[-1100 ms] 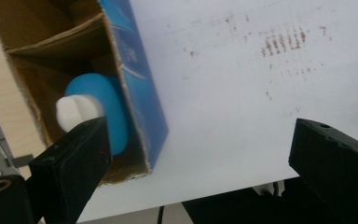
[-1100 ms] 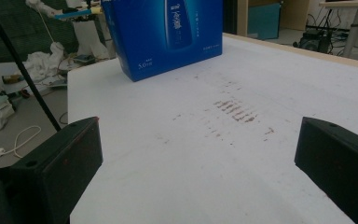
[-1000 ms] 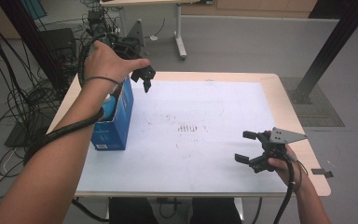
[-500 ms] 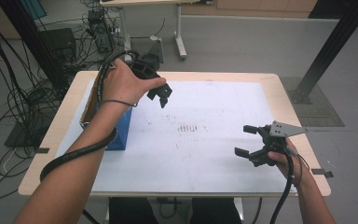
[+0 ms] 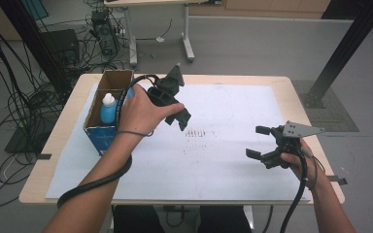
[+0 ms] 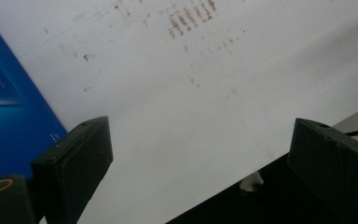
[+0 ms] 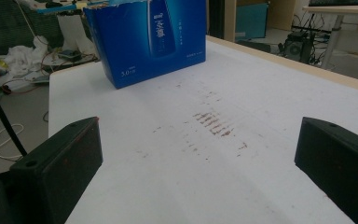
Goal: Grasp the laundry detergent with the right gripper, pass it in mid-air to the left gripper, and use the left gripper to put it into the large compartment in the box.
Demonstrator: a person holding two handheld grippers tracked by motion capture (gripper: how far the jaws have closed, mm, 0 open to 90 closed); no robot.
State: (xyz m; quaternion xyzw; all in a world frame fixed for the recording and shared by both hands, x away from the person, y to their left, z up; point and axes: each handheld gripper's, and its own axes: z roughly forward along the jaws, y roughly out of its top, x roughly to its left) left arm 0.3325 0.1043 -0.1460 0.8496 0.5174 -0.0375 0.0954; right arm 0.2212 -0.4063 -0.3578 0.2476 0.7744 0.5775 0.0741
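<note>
White mat (image 5: 233,160) on wood table, cables on floor behind. Near edge: right gripper (image 5: 262,143), jaws apart, empty, well off. Further: left gripper (image 5: 177,114), also spread, empty, just beside box (image 5: 99,138). Bottle (image 5: 108,109) stands upright inside; left is nearer.

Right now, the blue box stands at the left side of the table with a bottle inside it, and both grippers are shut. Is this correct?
Not quite: both grippers are open. The left gripper and the right gripper each show their jaws wide apart in their own views, with nothing between them. The rest holds: in the high view the blue box stands at the table's left side with a bottle inside.
</note>
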